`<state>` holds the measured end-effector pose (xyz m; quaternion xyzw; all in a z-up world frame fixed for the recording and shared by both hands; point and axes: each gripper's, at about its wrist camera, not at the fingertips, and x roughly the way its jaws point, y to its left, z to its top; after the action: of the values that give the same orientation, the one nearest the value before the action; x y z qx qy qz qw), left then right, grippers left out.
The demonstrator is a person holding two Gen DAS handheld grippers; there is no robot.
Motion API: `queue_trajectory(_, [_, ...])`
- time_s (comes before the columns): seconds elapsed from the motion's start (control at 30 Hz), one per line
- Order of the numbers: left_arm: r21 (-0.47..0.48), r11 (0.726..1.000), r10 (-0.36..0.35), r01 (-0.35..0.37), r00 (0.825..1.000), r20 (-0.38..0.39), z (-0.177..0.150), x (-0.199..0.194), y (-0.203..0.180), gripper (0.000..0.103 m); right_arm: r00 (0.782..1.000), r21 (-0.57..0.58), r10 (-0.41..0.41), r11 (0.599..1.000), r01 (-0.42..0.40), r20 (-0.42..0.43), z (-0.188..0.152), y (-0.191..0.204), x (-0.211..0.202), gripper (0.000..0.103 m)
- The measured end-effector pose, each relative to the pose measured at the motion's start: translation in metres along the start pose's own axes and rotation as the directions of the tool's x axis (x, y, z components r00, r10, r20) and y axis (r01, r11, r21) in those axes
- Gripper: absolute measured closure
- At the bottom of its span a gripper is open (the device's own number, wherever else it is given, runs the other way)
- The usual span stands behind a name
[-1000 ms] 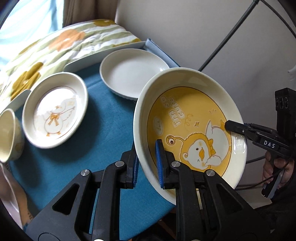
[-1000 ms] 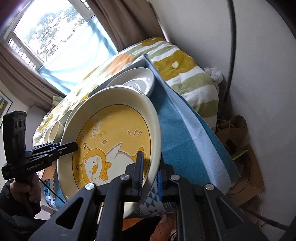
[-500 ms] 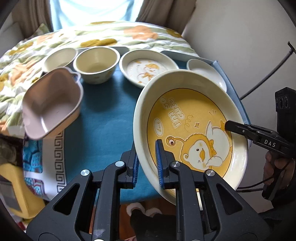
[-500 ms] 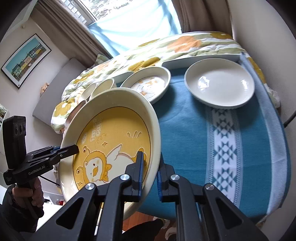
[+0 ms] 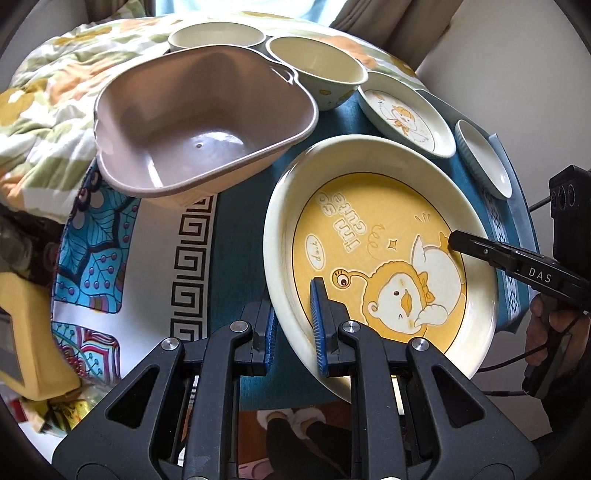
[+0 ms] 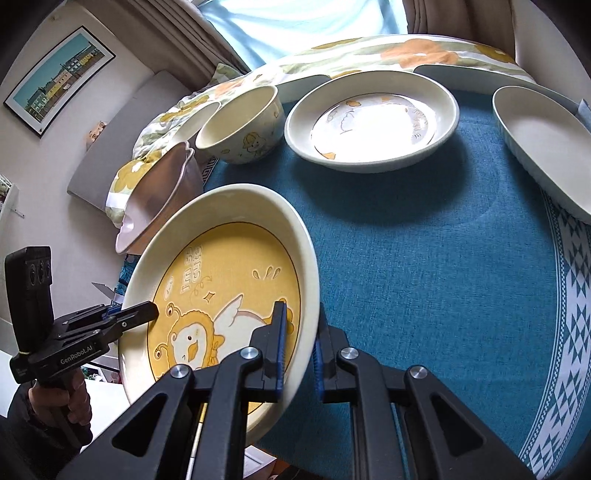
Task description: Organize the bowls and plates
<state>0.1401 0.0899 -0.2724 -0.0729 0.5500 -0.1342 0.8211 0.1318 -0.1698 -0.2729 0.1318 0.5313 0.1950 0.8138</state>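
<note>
A large cream plate with a yellow duck picture [image 5: 388,236] [image 6: 221,266] hangs tilted above the blue tablecloth [image 6: 443,277]. My left gripper [image 5: 293,314] is shut on its near rim, one blue pad inside and one outside. My right gripper [image 6: 300,328] is shut on the opposite rim. Each gripper shows in the other's view: the right gripper [image 5: 454,240] at the plate's right edge, the left gripper [image 6: 147,310] at its left edge. On the cloth stand a smaller duck plate [image 6: 373,118], a white plate [image 6: 539,140] and a cream bowl [image 6: 240,125].
A pink-brown basin [image 5: 199,125] sits tilted close to the left of the held plate, with a second cream bowl [image 5: 218,35] behind it. A flowered quilt [image 5: 44,110] borders the table at the back and left. A person's slippered feet [image 5: 291,417] show below the table edge.
Both grippers carried the yellow plate sideways across the table and a little lower. The basin and bowls came close into the left wrist view. Both grips held.
</note>
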Motion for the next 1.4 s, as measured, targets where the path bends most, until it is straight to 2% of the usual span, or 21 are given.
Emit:
queue_trajectory(0.2, [0.02, 1.0, 0.016, -0.016, 1.0, 0.0, 0.011, 0.016, 0.004, 0.089, 1.0, -0.001, -0.009, 1.0, 0.009, 0.003, 0.003, -0.002, 0.014, 0.091])
queue_trajectory(0.43, [0.021, 1.0, 0.022, -0.021, 1.0, -0.014, 0.008, 0.021, 0.005, 0.089, 1.0, 0.022, -0.005, 1.0, 0.005, 0.003, -0.004, -0.004, 0.021, 0.091])
queue_trajectory(0.73, [0.024, 0.999, 0.035, -0.035, 0.999, -0.006, 0.008, 0.023, 0.003, 0.089, 0.999, -0.032, -0.048, 0.998, 0.048, -0.001, -0.006, 0.001, 0.019, 0.091])
queue_trajectory(0.87, [0.032, 0.997, 0.076, -0.076, 0.997, 0.003, 0.007, 0.022, -0.001, 0.088, 0.998, -0.042, -0.059, 0.997, 0.058, -0.008, -0.006, 0.003, 0.019, 0.091])
queue_trajectory(0.9, [0.041, 0.994, 0.098, -0.098, 0.995, 0.007, 0.007, 0.022, -0.004, 0.088, 0.998, -0.045, -0.061, 0.997, 0.06, -0.009, -0.006, 0.003, 0.019, 0.09])
queue_trajectory(0.97, [0.071, 0.988, 0.137, -0.137, 0.991, 0.01, 0.007, 0.023, -0.011, 0.087, 0.998, -0.061, -0.06, 0.996, 0.06, -0.012, -0.006, 0.007, 0.021, 0.082])
queue_trajectory(1.0, [0.085, 0.985, 0.15, -0.15, 0.989, 0.011, 0.007, 0.024, -0.013, 0.086, 0.998, -0.072, -0.066, 0.995, 0.065, -0.006, -0.006, 0.009, 0.02, 0.067])
queue_trajectory(1.03, [0.097, 0.983, 0.158, -0.158, 0.987, 0.008, 0.006, 0.025, -0.015, 0.083, 0.998, -0.086, -0.068, 0.994, 0.068, 0.005, -0.006, 0.012, 0.02, 0.045])
queue_trajectory(1.1, [0.107, 0.98, 0.168, -0.167, 0.986, 0.0, 0.005, 0.027, -0.018, 0.069, 0.997, -0.108, -0.074, 0.991, 0.076, 0.019, -0.007, 0.015, 0.018, 0.03])
queue_trajectory(1.17, [0.103, 0.979, 0.179, -0.178, 0.984, 0.004, 0.003, 0.028, -0.02, 0.024, 0.997, -0.111, -0.075, 0.991, 0.076, 0.018, -0.008, 0.016, 0.018, 0.03])
queue_trajectory(1.23, [0.098, 0.975, 0.198, -0.2, 0.98, 0.036, 0.0, 0.022, -0.022, 0.017, 0.997, -0.107, -0.072, 0.992, 0.074, 0.022, -0.011, 0.015, 0.016, 0.03])
queue_trajectory(1.4, [0.101, 0.975, 0.196, -0.199, 0.98, 0.04, -0.005, 0.004, -0.028, 0.017, 0.996, -0.11, -0.078, 0.991, 0.082, 0.038, -0.015, 0.016, 0.0, 0.03])
